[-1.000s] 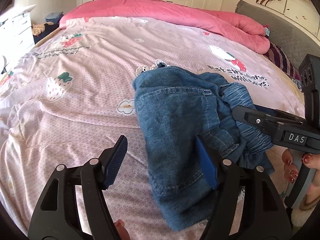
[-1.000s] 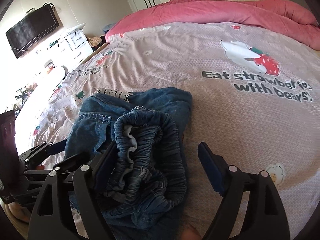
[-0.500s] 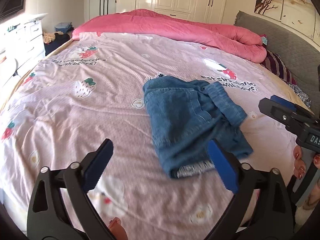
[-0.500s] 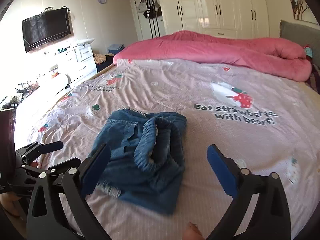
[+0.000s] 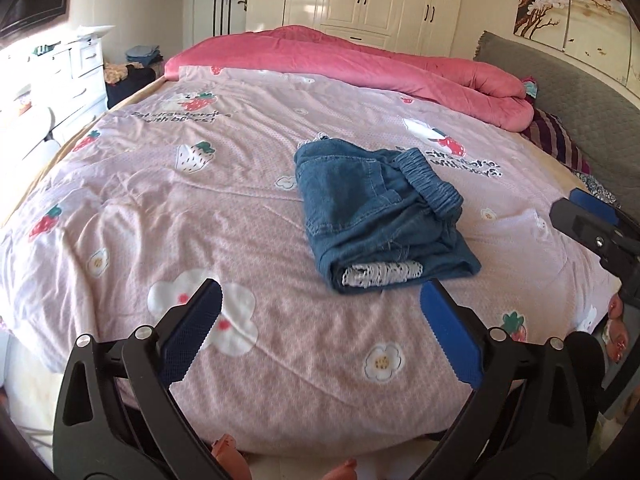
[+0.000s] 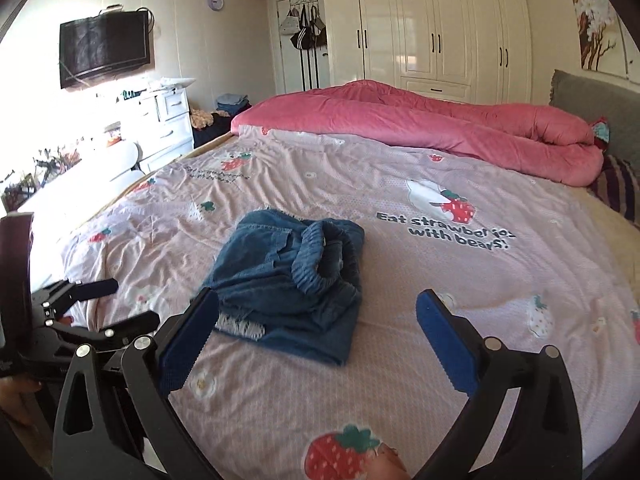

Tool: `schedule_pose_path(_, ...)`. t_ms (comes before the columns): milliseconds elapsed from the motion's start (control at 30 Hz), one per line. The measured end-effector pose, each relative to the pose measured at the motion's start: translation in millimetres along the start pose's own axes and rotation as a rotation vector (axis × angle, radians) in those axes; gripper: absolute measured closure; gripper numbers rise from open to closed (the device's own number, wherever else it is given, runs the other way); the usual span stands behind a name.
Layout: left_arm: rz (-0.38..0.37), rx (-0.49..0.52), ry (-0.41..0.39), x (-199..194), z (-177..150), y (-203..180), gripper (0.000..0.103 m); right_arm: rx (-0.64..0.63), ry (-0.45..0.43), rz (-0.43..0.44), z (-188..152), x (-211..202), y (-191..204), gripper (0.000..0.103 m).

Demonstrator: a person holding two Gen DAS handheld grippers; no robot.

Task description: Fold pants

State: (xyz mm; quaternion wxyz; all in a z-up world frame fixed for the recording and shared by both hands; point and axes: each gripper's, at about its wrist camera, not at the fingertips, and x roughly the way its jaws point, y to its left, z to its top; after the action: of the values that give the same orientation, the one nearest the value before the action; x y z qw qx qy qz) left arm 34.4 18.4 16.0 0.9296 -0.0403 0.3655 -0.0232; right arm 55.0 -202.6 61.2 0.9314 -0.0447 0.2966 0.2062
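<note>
Blue denim pants point(image 5: 372, 208) lie folded into a thick bundle on the pink strawberry-print bedsheet point(image 5: 180, 220), elastic waistband on top and white lace trim showing at the near end. My left gripper point(image 5: 320, 292) hovers just short of the bundle with its jaws still opening and nothing between them. The right gripper point(image 6: 318, 296) is open and empty, held back from the pants point(image 6: 288, 276), which lie past its left finger. Each gripper shows at the edge of the other's view: right gripper point(image 5: 580, 220), left gripper point(image 6: 92, 300).
A rolled pink duvet point(image 5: 380, 64) lies along the far side of the bed, with a grey headboard point(image 5: 580, 92) and a striped pillow point(image 5: 556, 140) to the right. White drawers point(image 6: 168, 120), a wall TV point(image 6: 104, 48) and wardrobes point(image 6: 440, 28) stand beyond.
Both grippers let go of the pants, opened wide and drew back and up. The pants now lie alone, folded on the bed, farther from both cameras.
</note>
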Motion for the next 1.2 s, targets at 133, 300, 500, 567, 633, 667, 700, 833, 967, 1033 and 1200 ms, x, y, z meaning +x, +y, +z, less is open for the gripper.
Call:
schedule_pose_path(133,0.006,0.005,-0.011,-10.3,-7.0,-4.6,0.010,0.028,0.013,-0.006,-10.9,-10.0,-0.3,0.005)
schedule_pose_path(300,0.009,0.016,-0.010,-20.5,-16.6,-9.4,0.009,0.056,0.035,-0.026,-18.9,-18.7,-0.4,0.005)
schedule_pose_path(500,0.023,0.023,-0.004,-28.2,-32.0,-12.4,0.009,0.063,0.035,-0.036,-35.0,-29.9,5.4,0.005)
schedule_pose_path(567,0.027,0.020,0.005,-27.4,-35.2,-12.7,0.009,0.060,0.033,-0.036,-40.3,-30.5,7.3,0.005)
schedule_pose_path(633,0.023,0.010,0.013,-26.4,-38.4,-11.5,0.009,0.051,0.031,-0.033,-45.2,-30.3,8.6,0.005)
schedule_pose_path(667,0.022,0.002,0.016,-25.4,-39.8,-10.7,0.009,0.050,0.031,-0.037,-47.5,-29.5,8.0,0.005)
schedule_pose_path(700,0.019,-0.002,0.020,-24.1,-42.1,-10.1,0.009,0.053,0.031,-0.041,-50.2,-28.5,7.8,0.005)
schedule_pose_path(833,0.024,0.003,0.034,-18.0,-48.3,-11.4,0.009,0.074,0.058,-0.026,-60.5,-19.2,3.2,0.005)
schedule_pose_path(967,0.025,-0.007,0.049,-10.0,-54.4,-9.9,0.009,0.077,0.077,-0.032,-67.1,-11.3,0.2,0.005)
schedule_pose_path(1033,0.023,-0.005,0.058,-6.1,-56.9,-10.6,0.009,0.073,0.081,-0.037,-68.8,-8.1,-0.5,0.005)
schedule_pose_path(1200,0.023,-0.004,0.056,-4.0,-59.6,-11.9,0.009,0.083,0.101,-0.031,-73.0,-1.1,-2.3,0.005)
